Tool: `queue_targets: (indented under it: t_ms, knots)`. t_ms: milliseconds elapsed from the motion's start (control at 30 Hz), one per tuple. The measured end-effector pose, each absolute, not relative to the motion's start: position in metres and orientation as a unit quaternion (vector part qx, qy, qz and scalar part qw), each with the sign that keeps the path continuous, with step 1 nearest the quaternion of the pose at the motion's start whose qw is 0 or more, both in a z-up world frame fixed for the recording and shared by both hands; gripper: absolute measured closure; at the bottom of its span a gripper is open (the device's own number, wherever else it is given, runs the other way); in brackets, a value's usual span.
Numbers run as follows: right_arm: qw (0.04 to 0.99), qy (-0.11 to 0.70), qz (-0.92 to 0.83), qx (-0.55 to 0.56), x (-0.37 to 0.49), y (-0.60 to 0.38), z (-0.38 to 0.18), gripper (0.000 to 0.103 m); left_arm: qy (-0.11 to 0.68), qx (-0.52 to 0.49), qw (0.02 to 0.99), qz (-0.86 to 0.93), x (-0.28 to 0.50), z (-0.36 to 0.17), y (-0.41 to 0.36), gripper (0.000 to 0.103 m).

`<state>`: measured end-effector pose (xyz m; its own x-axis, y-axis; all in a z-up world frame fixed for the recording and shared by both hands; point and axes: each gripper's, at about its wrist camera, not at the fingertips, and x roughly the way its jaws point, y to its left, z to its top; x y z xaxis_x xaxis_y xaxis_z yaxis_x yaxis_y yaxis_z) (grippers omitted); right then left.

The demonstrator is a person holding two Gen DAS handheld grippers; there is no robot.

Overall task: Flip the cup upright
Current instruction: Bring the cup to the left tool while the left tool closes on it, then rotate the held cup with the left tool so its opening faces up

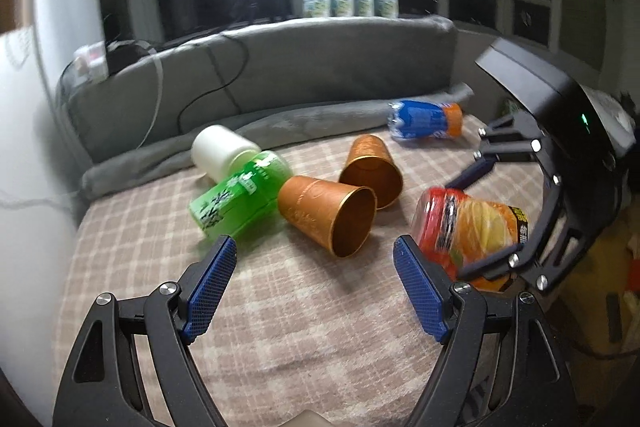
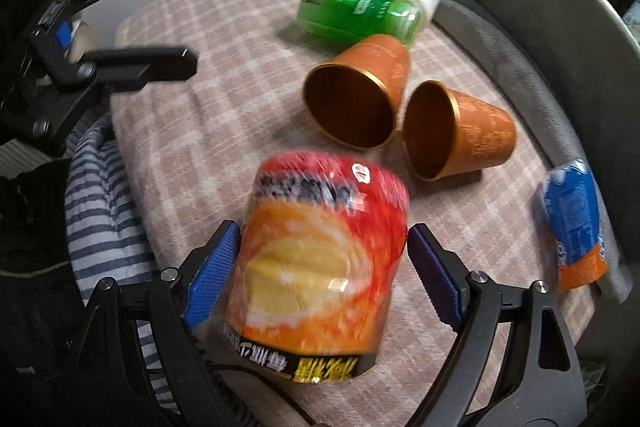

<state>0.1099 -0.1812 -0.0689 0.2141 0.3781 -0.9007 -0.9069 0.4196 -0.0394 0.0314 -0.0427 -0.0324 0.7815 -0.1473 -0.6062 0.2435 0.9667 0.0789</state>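
Note:
A red and orange printed cup (image 2: 320, 259) sits between the pads of my right gripper (image 2: 324, 255), which is shut on it; its red end points away from the camera and its image is blurred. It also shows in the left wrist view (image 1: 468, 227), held by the right gripper (image 1: 500, 259). Two copper cups (image 1: 332, 215) (image 1: 374, 167) lie on their sides on the checked cloth (image 1: 280, 307), mouths toward the left camera. My left gripper (image 1: 316, 275) is open and empty, just short of the nearer copper cup.
A green bottle (image 1: 236, 199) with a white cap (image 1: 220, 151) lies left of the cups. A blue and orange pack (image 1: 428, 119) lies at the back right. A grey cushion (image 1: 320, 75) borders the cloth. Striped fabric (image 2: 104, 211) hangs beside the cloth's edge.

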Motion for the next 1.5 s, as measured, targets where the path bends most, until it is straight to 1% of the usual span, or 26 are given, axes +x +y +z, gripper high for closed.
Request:
queue_targets:
  t_ms: [233, 400, 500, 533, 567, 667, 800, 933, 1067, 1333, 1500]
  knots:
    - [0.758, 0.416, 0.434, -0.253, 0.105, -0.203, -0.045, 0.015, 0.341, 0.099, 0.916, -0.185, 0.047, -0.027, -0.054, 0.022]
    - [0.808, 0.397, 0.404, -0.163, 0.096, -0.247, -0.027, 0.015, 0.336, 0.16, 0.896, -0.243, 0.05, -0.019, -0.075, 0.023]
    - [0.838, 0.388, 0.37, -0.099, 0.086, -0.28, -0.025, 0.015, 0.325, 0.227, 0.877, -0.27, 0.048, -0.017, -0.095, 0.023]
    - [0.848, 0.387, 0.354, -0.075, 0.081, -0.293, -0.026, 0.015, 0.323, 0.248, 0.868, -0.283, 0.047, -0.017, -0.102, 0.023]
    - [0.855, 0.388, 0.34, -0.052, 0.076, -0.303, -0.028, 0.015, 0.323, 0.274, 0.854, -0.302, 0.047, -0.018, -0.111, 0.027]
    - [0.866, 0.389, 0.314, -0.003, 0.061, -0.328, -0.034, 0.015, 0.324, 0.333, 0.816, -0.343, 0.045, -0.02, -0.129, 0.028]
    - [0.879, 0.385, 0.279, 0.034, 0.041, -0.355, -0.039, 0.015, 0.312, 0.411, 0.763, -0.389, 0.036, -0.022, -0.152, 0.027]
    - [0.887, 0.381, 0.255, 0.06, 0.024, -0.373, -0.046, 0.015, 0.302, 0.496, 0.698, -0.418, 0.025, -0.038, -0.176, 0.027]
    - [0.888, 0.379, 0.243, 0.096, 0.013, -0.388, -0.056, 0.015, 0.274, 0.571, 0.642, -0.433, 0.015, -0.056, -0.192, 0.027]
    - [0.888, 0.382, 0.205, 0.154, 0.006, -0.421, -0.075, 0.015, 0.278, 0.63, 0.569, -0.449, 0.022, -0.072, -0.207, 0.027]
    - [0.886, 0.381, 0.191, 0.183, 0.008, -0.435, -0.081, 0.015, 0.273, 0.644, 0.551, -0.456, 0.031, -0.082, -0.217, 0.021]
